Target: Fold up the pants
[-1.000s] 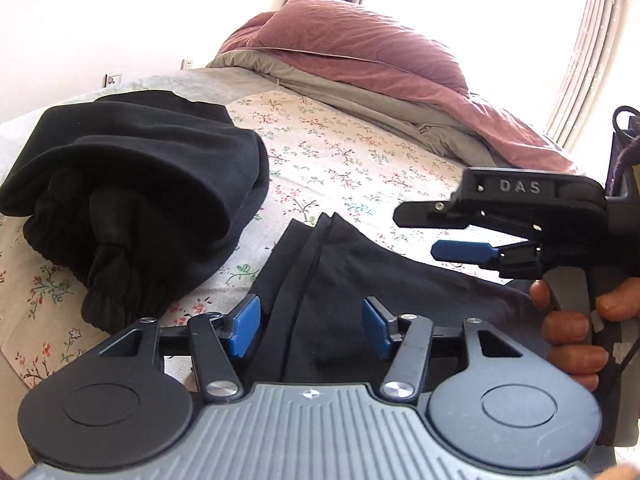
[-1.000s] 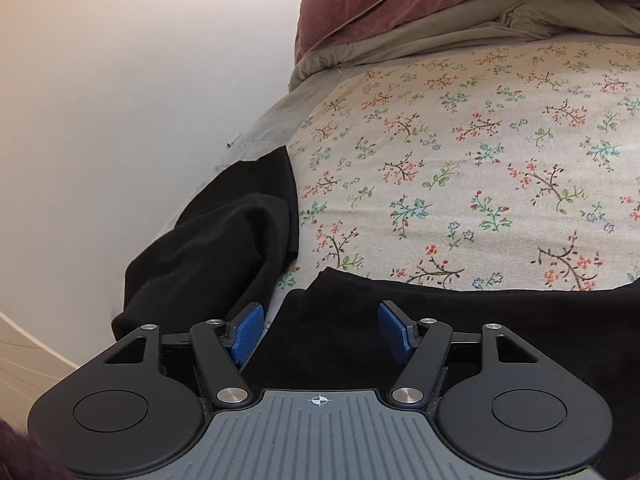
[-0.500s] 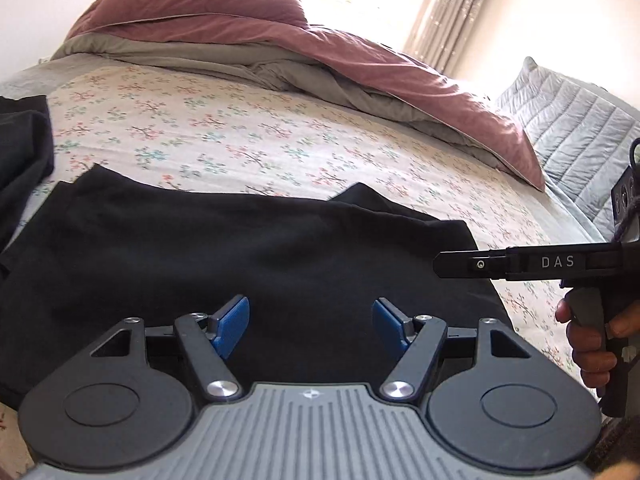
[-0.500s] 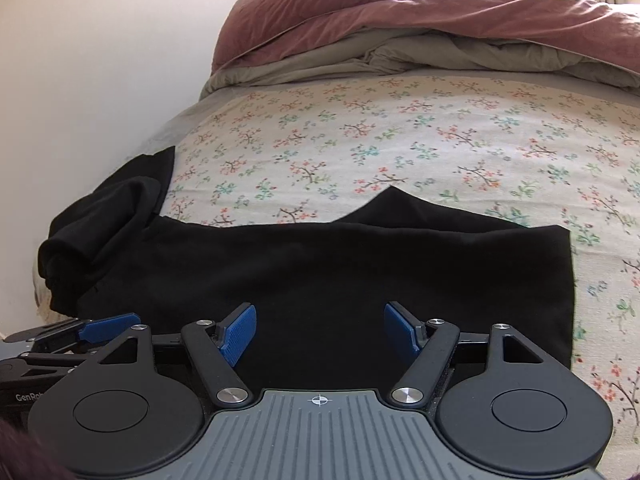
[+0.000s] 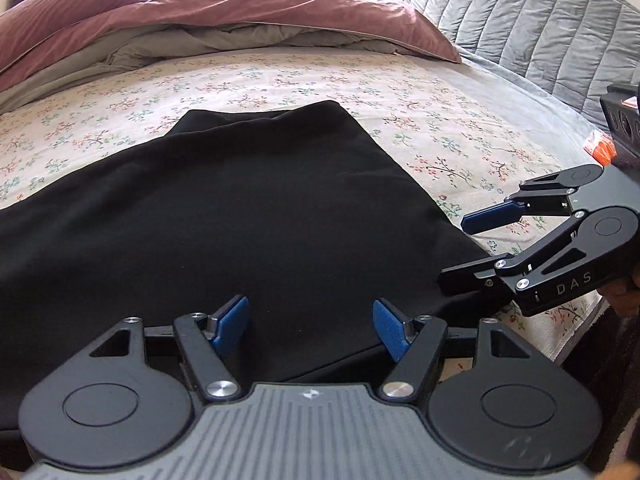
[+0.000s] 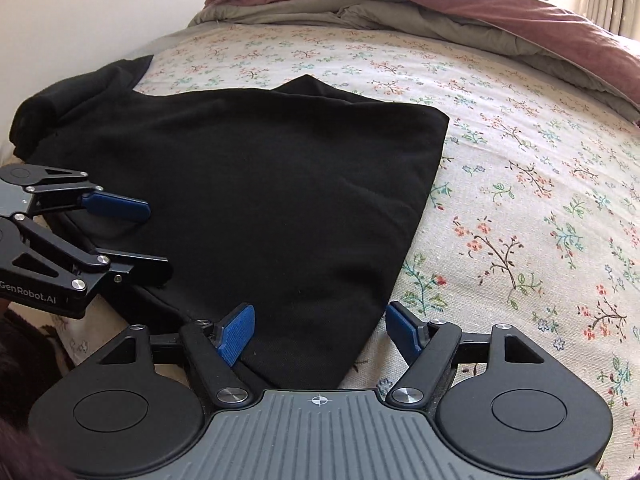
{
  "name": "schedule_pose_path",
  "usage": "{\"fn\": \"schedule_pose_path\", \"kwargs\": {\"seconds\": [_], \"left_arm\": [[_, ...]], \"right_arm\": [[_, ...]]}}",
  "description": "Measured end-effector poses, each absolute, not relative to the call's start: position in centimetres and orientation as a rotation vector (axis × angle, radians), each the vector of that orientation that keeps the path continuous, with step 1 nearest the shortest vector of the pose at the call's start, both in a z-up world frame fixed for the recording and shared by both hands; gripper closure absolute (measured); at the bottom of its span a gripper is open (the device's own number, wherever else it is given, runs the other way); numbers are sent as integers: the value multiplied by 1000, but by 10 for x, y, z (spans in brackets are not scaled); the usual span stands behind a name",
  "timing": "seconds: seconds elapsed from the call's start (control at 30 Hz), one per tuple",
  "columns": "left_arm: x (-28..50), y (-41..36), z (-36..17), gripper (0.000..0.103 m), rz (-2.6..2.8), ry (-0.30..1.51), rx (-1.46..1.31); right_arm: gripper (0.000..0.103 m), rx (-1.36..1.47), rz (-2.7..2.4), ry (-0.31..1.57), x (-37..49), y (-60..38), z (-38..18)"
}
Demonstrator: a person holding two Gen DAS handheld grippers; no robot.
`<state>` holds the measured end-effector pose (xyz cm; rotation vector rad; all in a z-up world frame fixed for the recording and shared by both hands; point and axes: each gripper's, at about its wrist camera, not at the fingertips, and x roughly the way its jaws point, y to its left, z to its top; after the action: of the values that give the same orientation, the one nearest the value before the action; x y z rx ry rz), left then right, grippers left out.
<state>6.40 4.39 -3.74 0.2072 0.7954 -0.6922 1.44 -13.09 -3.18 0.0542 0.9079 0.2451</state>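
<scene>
The black pants (image 5: 224,216) lie flat on the floral bed sheet (image 6: 520,184), soft, limp and likely light, best pinched at their near hem corners, over which the left gripper (image 5: 310,326) and right gripper (image 6: 320,330) hang, jaws spread and empty after just opening.

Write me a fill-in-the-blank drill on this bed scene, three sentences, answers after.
1. The black pants lie spread on a bedsheet printed with a ____ pattern.
2. The left tongs and the right tongs both stand ____, with nothing pinched between their blue pads.
3. The bunched duvet at the far end of the bed is ____ on its upper side.

Missing words: floral; open; pink
</scene>
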Motion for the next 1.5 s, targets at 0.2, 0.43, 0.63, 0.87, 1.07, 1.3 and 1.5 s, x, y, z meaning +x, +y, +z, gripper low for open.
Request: {"fn": "schedule_pose_path", "kwargs": {"seconds": [0.2,0.43,0.63,0.87,1.07,1.3,1.5], "left_arm": [[55,26,-34,22,-788,752,227],[45,0,-38,22,-887,726,261],[30,-16,-36,22,-981,685,274],[11,-42,-37,22,-1005,605,348],[13,-62,-42,29,-892,591,386],[33,-67,-50,72,-685,675,384],[37,-65,-49,74,-654,713,363]], "right_arm": [[36,410,294,953,11,-183,-39],[77,662,363,1047,14,-210,-55],[80,751,439,1059,15,-218,-58],[80,795,487,1021,25,-224,-43],[80,811,514,1016,37,-223,-36],[76,784,432,1030,47,-235,-29],[62,816,328,1062,98,-256,-59]]}}
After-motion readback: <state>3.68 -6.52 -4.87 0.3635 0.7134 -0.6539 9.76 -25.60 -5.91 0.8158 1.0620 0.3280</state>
